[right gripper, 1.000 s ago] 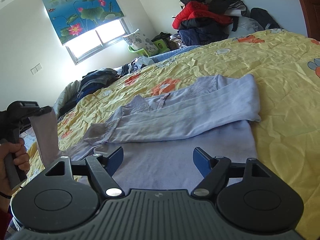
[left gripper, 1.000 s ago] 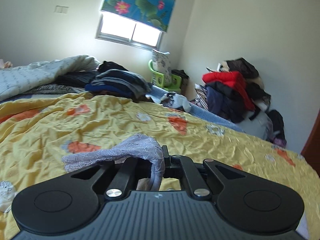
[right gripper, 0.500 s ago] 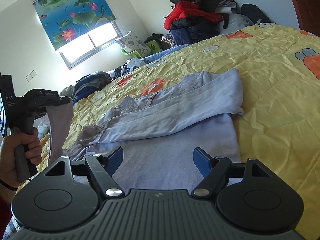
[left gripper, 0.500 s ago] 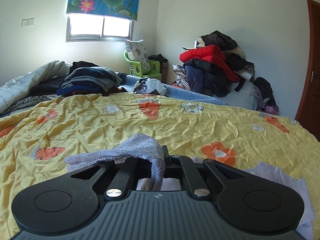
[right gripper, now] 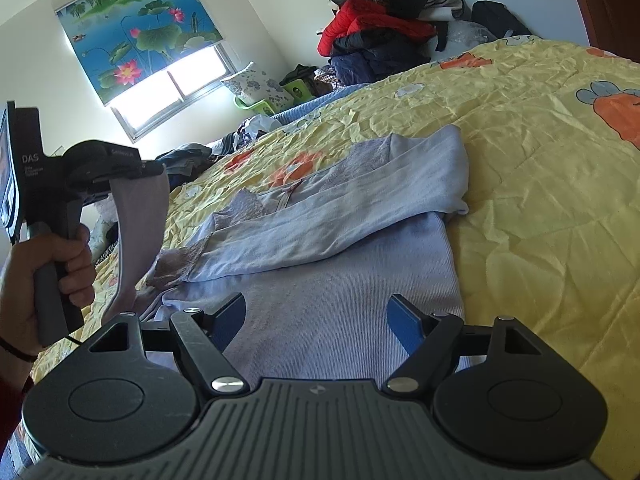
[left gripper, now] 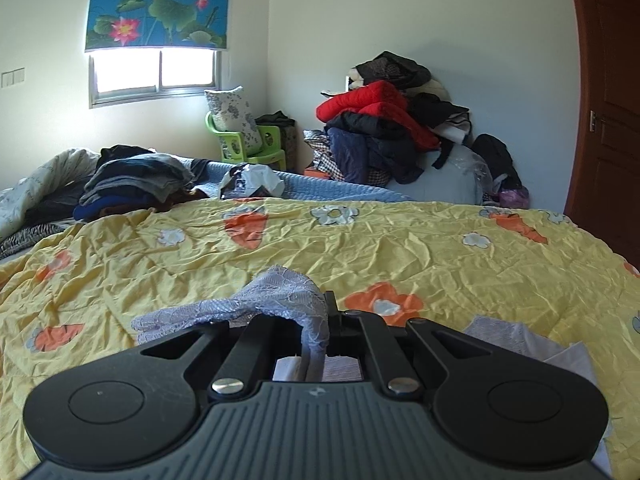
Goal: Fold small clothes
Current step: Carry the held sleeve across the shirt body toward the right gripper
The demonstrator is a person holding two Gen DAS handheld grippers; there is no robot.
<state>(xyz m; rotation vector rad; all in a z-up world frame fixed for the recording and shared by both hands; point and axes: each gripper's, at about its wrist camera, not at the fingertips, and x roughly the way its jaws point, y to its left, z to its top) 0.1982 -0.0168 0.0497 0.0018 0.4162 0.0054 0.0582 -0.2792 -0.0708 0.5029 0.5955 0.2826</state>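
A lavender long-sleeved top lies on the yellow quilt, one sleeve folded across its body. My left gripper is shut on the other sleeve's lace cuff and holds it lifted above the bed. In the right wrist view the left gripper is at the left, with the sleeve hanging from it. My right gripper is open and empty, low over the top's lower body, with blue pads.
The yellow flowered quilt covers the bed. Stacked dark clothes lie at the bed's far left. A heap of jackets is against the far wall, a green chair under the window, a brown door at right.
My left gripper has swung to the right with the cuff still in it, and its view now shows the door and the top's edge. My right gripper stays open over the top.
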